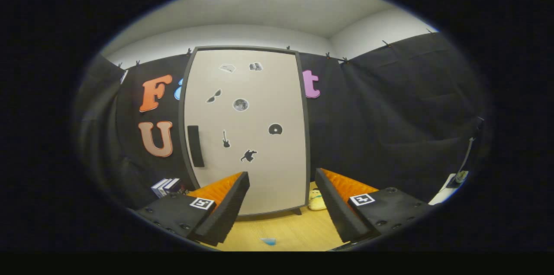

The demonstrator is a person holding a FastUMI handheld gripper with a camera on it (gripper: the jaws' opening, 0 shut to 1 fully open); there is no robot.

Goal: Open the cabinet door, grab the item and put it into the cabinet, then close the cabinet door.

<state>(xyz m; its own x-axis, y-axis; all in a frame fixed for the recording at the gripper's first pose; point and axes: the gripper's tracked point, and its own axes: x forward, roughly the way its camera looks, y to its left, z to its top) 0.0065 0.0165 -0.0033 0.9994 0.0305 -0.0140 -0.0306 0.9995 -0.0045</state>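
Note:
A tall pale cabinet [246,127] stands upright on the wooden table [290,229], straight ahead of my gripper [281,199]. Its door is shut, carries several small dark stickers, and has a dark vertical handle [195,146] near its left edge. A small yellow plush toy [317,200] lies at the cabinet's right foot, just beyond and between the fingertips, close to the right finger. My gripper is open, with nothing between its fingers, some way back from the door.
A few books [166,186] lean at the cabinet's lower left, behind the left finger. A small blue object [268,241] lies on the table close beneath the gripper. Black cloth walls surround the cabinet, and a pale object [458,177] sits at the far right.

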